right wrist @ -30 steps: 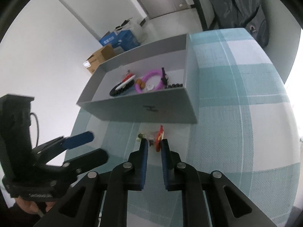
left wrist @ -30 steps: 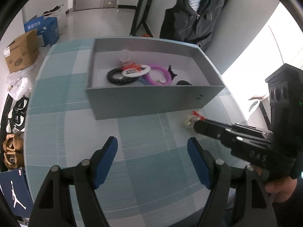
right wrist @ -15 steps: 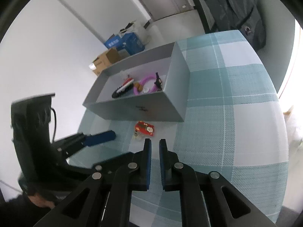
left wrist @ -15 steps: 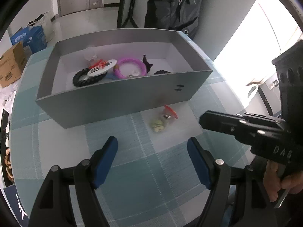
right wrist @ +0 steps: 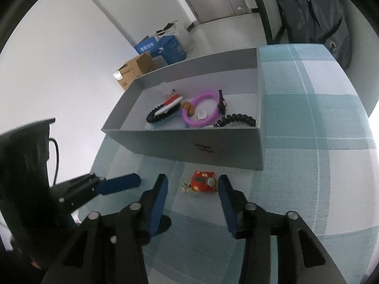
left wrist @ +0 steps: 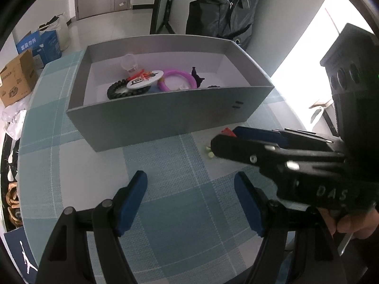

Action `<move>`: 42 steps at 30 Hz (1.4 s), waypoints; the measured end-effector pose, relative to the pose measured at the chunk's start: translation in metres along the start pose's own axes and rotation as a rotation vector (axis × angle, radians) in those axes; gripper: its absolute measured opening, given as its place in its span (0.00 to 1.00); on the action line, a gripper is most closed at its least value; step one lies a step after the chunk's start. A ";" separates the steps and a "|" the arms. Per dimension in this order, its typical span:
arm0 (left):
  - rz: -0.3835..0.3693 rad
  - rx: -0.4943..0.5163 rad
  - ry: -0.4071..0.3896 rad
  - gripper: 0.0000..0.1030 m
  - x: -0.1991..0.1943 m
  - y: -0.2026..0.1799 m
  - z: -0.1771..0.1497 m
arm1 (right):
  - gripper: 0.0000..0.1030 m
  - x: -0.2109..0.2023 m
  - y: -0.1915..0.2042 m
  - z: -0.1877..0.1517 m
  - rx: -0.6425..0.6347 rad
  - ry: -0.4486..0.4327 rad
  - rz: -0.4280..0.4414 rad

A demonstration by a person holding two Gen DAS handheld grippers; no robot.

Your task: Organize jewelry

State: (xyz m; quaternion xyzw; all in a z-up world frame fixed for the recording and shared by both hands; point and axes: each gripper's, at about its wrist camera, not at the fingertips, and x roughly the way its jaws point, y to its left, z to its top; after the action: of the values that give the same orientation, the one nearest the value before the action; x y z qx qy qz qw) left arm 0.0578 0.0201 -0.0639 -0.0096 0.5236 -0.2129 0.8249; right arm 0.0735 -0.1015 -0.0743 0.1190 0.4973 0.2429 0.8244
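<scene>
A small red charm with pale beads [right wrist: 202, 181] lies on the checked tablecloth just in front of the grey box [right wrist: 189, 146]. My right gripper [right wrist: 193, 185] is open, its fingers on either side of the charm, just short of it. In the left wrist view the charm [left wrist: 227, 132] is mostly hidden behind the right gripper [left wrist: 223, 139]. My left gripper [left wrist: 190, 189] is open and empty over the cloth, nearer me than the box [left wrist: 165, 116]. The box holds a purple ring [right wrist: 201, 110], black bead bracelets [right wrist: 236, 119] and a white badge [left wrist: 144, 81].
Cardboard and blue boxes [left wrist: 23, 71] stand on the floor beyond the table's far left. A dark jacket [left wrist: 225, 7] hangs behind the box. The table edge runs close on the right [right wrist: 369, 142].
My right gripper has opened; it was shut half a second ago. It has moved forward so its fingers flank the red charm. The left gripper has drifted a little.
</scene>
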 end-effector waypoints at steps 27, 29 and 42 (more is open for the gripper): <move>0.000 0.001 0.018 0.70 0.006 -0.006 0.010 | 0.10 -0.036 -0.007 -0.005 -0.008 -0.012 -0.009; -0.001 -0.004 0.017 0.70 0.005 -0.005 0.010 | 0.10 -0.044 -0.011 -0.005 0.015 -0.054 -0.034; -0.006 -0.034 0.019 0.70 0.003 0.001 0.013 | 0.14 -0.024 -0.020 -0.009 0.045 0.049 0.010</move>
State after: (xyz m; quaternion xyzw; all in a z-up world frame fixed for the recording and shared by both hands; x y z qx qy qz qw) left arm 0.0705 0.0174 -0.0614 -0.0231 0.5349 -0.2064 0.8190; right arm 0.0621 -0.1313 -0.0688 0.1339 0.5221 0.2384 0.8079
